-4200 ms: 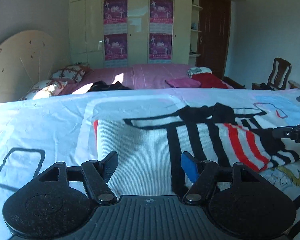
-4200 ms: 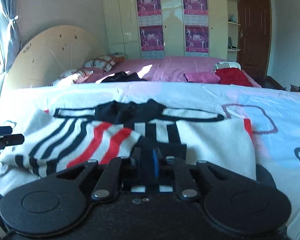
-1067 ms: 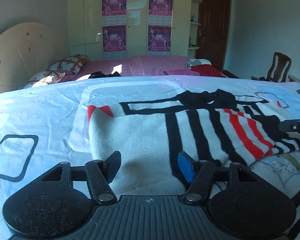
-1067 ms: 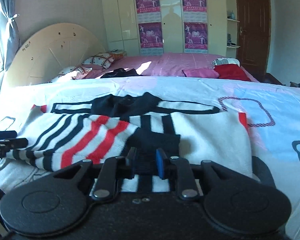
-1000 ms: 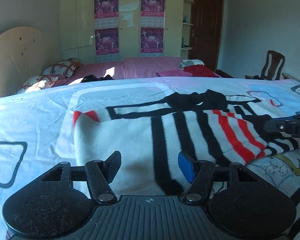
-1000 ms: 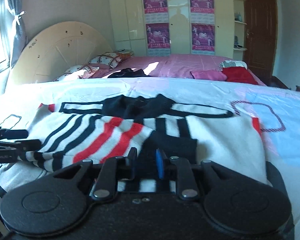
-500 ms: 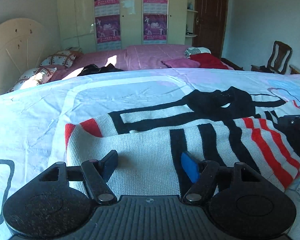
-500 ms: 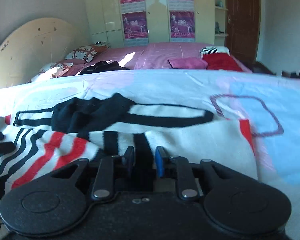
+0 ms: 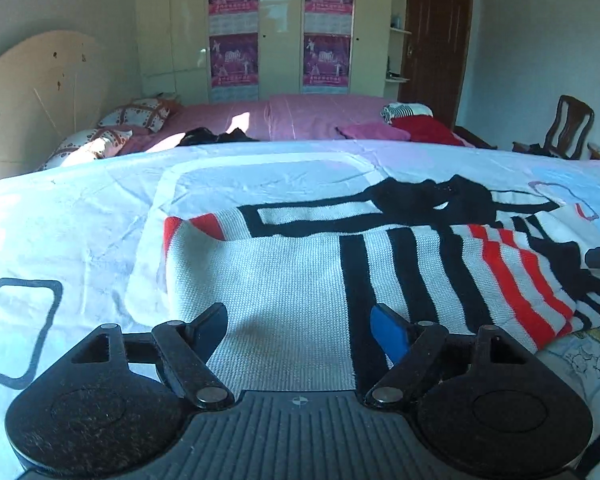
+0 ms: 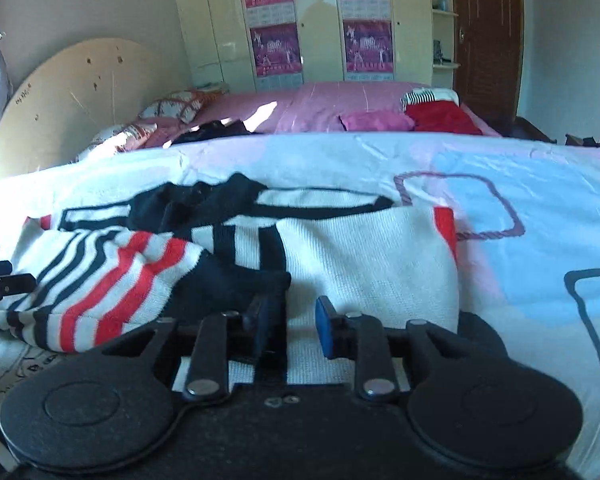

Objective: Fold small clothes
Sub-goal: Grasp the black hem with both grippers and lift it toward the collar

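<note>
A knitted striped sweater (image 9: 300, 272) lies spread on a bed (image 9: 80, 216) covered by a pale sheet printed with rounded outline squares. In the left wrist view the left gripper (image 9: 298, 326) sits at 6 o'clock over the sweater's near white edge; its jaws have just been opening and now stand wide and released, the knit showing flat between them with neither pad pressing on it. From there the white body runs up toward 12 o'clock, black bands cross it, a black collar part lies at about 1 o'clock, and a sleeve with red and black stripes is folded over toward 3 o'clock, where the tip of the other tool shows at the frame edge. In the right wrist view the right gripper (image 10: 290, 326) is at 6 o'clock over the same sweater's (image 10: 364, 264) hem; its jaws have just been opening and stand a little apart, with white and black knit between them, and the pads do not appear to clamp it. The red-striped sleeve lies at 9 o'clock of this gripper, its black cuff just ahead of the left pad. Beyond the patterned sheet, toward 12 o'clock, a pink bedspread (image 10: 340, 108) carries a folded pink cloth (image 10: 376, 120) and a red cloth (image 10: 444, 118), with patterned pillows (image 10: 172, 110) at 11 o'clock. Cupboard doors (image 9: 276, 28) bearing purple posters (image 9: 232, 60) fill the back wall, and a wooden chair (image 9: 568, 128) stands at 2 o'clock in the left view.
</note>
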A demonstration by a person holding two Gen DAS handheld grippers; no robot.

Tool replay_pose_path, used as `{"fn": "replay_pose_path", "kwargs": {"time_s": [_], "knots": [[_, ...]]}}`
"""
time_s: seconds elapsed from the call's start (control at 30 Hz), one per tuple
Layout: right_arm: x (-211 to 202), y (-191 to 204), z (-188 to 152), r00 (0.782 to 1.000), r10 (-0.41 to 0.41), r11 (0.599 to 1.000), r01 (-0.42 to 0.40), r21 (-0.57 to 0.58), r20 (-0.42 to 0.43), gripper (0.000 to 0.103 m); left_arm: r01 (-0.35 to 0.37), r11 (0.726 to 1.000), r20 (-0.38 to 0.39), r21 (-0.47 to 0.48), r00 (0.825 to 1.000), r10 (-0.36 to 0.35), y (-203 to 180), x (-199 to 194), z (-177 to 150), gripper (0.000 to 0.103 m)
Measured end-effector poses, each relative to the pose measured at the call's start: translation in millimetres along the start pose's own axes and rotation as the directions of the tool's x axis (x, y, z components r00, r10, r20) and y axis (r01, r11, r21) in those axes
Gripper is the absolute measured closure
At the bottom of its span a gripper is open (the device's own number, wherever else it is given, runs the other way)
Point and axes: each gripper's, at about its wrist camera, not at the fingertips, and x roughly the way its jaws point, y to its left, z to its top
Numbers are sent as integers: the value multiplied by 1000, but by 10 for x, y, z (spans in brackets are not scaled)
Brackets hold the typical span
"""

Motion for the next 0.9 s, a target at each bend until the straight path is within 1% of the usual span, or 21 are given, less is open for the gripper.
{"fn": "replay_pose_path", "kwargs": {"time_s": [0.07, 0.17, 0.2, 0.27, 0.33, 0.37, 0.4, 0.43, 0.5, 0.53, 0.57, 0.63, 0.67, 0.7, 0.73, 0.8, 0.83, 0.9], "knots": [[-253, -40, -89, 1000, -3, 1000, 3, 0, 25, 67, -6, 1000, 4, -24, 1000, 6, 4, -284, -142, 24], [-620, -196, -360, 1000, 26, 999, -26, 29, 4, 62, -33, 999, -29, -43, 999, 32, -5, -711, -496, 19], [-738, -254, -482, 999, 37, 999, -36, 38, -15, 62, -45, 998, -44, -50, 998, 43, -17, -860, -630, 18], [-968, -345, -729, 998, 36, 998, -34, 46, -51, 62, -42, 997, -85, -65, 996, 36, -24, -1120, -889, 18], [-1181, -453, -943, 994, 54, 994, -45, 98, -92, 63, -42, 995, -122, -88, 992, 31, -30, -1350, -1108, 19], [-1294, -505, -1038, 991, 77, 988, -62, 138, -106, 63, -26, 993, -139, -112, 990, 10, -21, -1454, -1210, 19], [-1399, -543, -1113, 990, 90, 983, -70, 169, -112, 63, -9, 991, -158, -137, 987, -13, -14, -1538, -1300, 22], [-1538, -577, -1195, 988, 97, 978, -73, 197, -117, 61, 8, 987, -173, -159, 984, -36, -2, -1623, -1386, 29], [-1758, -634, -1341, 985, 117, 964, -83, 251, -124, 61, 55, 981, -181, -187, 979, -89, 11, -1769, -1503, 30], [-1857, -652, -1418, 983, 129, 957, -90, 275, -128, 61, 92, 974, -188, -205, 973, -131, 39, -1824, -1553, 30], [-1937, -662, -1490, 982, 135, 952, -91, 294, -131, 61, 125, 966, -186, -227, 968, -169, 62, -1860, -1586, 30], [-2098, -672, -1686, 978, 154, 932, -96, 350, -143, 61, 206, 931, -175, -301, 948, -266, 155, -1937, -1694, 30], [-2172, -668, -1785, 975, 166, 919, -98, 382, -150, 61, 234, 919, -170, -318, 939, -298, 182, -1979, -1736, 31], [-2249, -651, -1865, 973, 176, 908, -103, 406, -148, 61, 261, 907, -167, -329, 930, -328, 193, -2015, -1775, 34], [-2317, -624, -1926, 971, 189, 900, -113, 422, -144, 61, 279, 898, -166, -340, 922, -349, 212, -2052, -1817, 43], [-2398, -537, -2006, 966, 207, 893, -123, 432, -153, 62, 311, 872, -161, -379, 905, -393, 220, -2133, -1951, 51], [-2432, -500, -2041, 965, 213, 888, -126, 442, -153, 63, 323, 859, -150, -396, 900, -408, 230, -2176, -2016, 52], [-2490, -451, -2125, 959, 247, 859, -150, 489, -140, 63, 353, 827, -128, -437, 886, -445, 258, -2237, -2119, 53]]}}
